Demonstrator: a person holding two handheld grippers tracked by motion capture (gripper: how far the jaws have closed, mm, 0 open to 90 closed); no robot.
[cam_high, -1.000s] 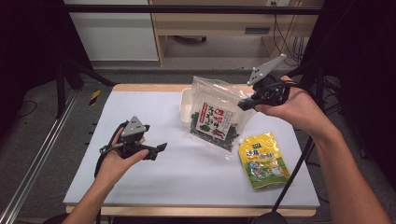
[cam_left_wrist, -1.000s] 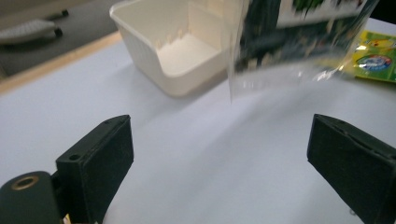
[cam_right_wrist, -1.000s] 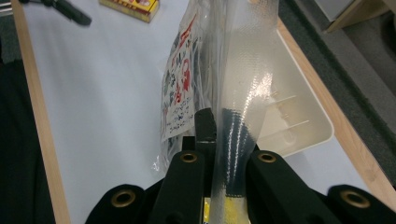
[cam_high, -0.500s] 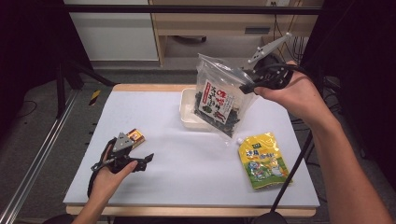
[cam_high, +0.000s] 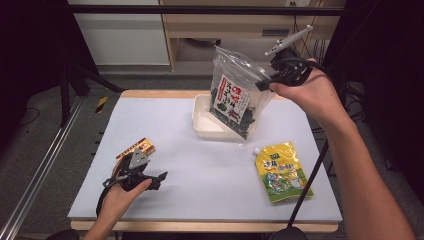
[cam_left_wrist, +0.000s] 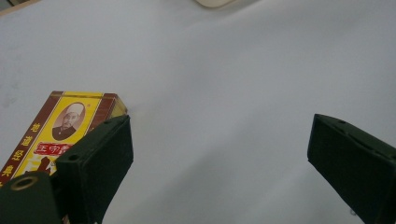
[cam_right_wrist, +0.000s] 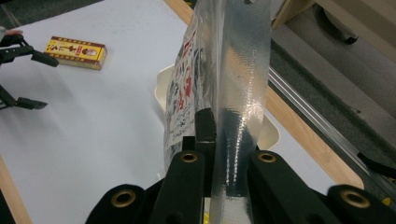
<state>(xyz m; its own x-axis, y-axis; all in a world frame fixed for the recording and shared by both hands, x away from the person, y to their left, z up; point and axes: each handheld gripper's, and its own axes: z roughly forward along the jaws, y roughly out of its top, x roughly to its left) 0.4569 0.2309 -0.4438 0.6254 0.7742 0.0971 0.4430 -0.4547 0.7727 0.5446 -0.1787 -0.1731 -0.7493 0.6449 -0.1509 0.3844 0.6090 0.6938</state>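
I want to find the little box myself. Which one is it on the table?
Look at the pale table, then at its near left corner, where the left gripper hangs open. The little box lies flat just beside it. It is yellow with brown edges and a small portrait, the only box there.

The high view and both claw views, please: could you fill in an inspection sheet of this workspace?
Surface: pale table, wooden far edge.
Job's things: seaweed bag lifted, hanging above white tray.
Clutter: yellow pouch lying flat on the right; small yellow-brown box beside the left claw.
Grippers: right claw shut on the bag's edge; left claw open, low over the table.
Cables: black cable at the left claw.
Surroundings: wooden cabinet, dark floor.
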